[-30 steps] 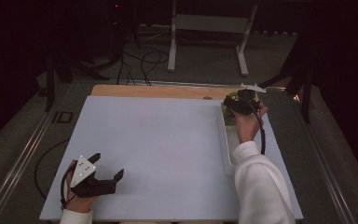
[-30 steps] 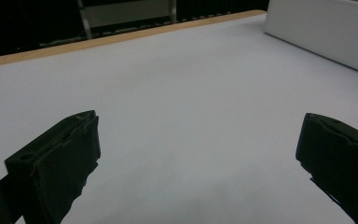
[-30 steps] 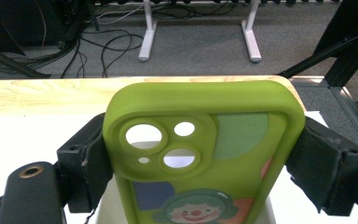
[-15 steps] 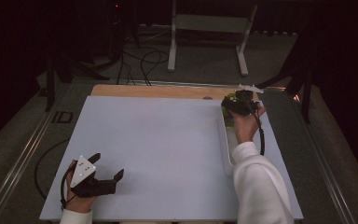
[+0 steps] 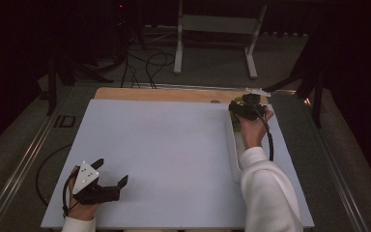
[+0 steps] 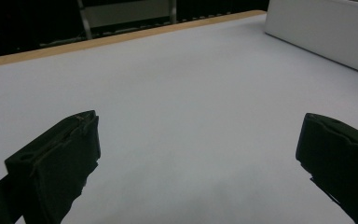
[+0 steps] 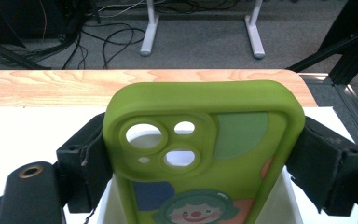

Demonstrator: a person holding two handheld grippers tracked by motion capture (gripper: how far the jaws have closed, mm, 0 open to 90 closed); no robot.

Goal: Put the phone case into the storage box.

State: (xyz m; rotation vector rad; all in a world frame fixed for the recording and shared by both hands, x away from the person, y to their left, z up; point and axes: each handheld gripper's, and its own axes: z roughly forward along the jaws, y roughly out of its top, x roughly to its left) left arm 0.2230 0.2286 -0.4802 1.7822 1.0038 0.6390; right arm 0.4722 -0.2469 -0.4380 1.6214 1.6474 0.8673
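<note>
**Phone case clamped over the white tray**

Table [image 5: 174, 145] first: its broad white top takes up most of the high view, with a strip of bare wood [image 5: 164, 94] along the far edge and dark floor with cables and a metal stand [image 5: 217, 29] beyond it. A long white tray [image 5: 234, 154] lies along the right side of the table, running from near the person's sleeve [image 5: 270, 193] toward the far edge.

At the near left corner, the left gripper [image 5: 111, 181] rests low over the white top, held by a hand at the table's front edge. In the left gripper view its jaws stand wide apart with bare table between them and nothing in their hold; the tray's white wall [image 6: 321, 32] shows well off at the upper right.

At the far end of the tray, the right gripper [image 5: 239, 104] is held up by the person's right hand [image 5: 252, 129]. In the right gripper view its jaws press against both long sides of a green phone case [image 7: 205, 149], which stands above the tray's open end. The case faces the camera with its camera cut-outs [image 7: 163, 144] toward the top and a cartoon clown face [image 7: 193, 210] lower down.
</note>
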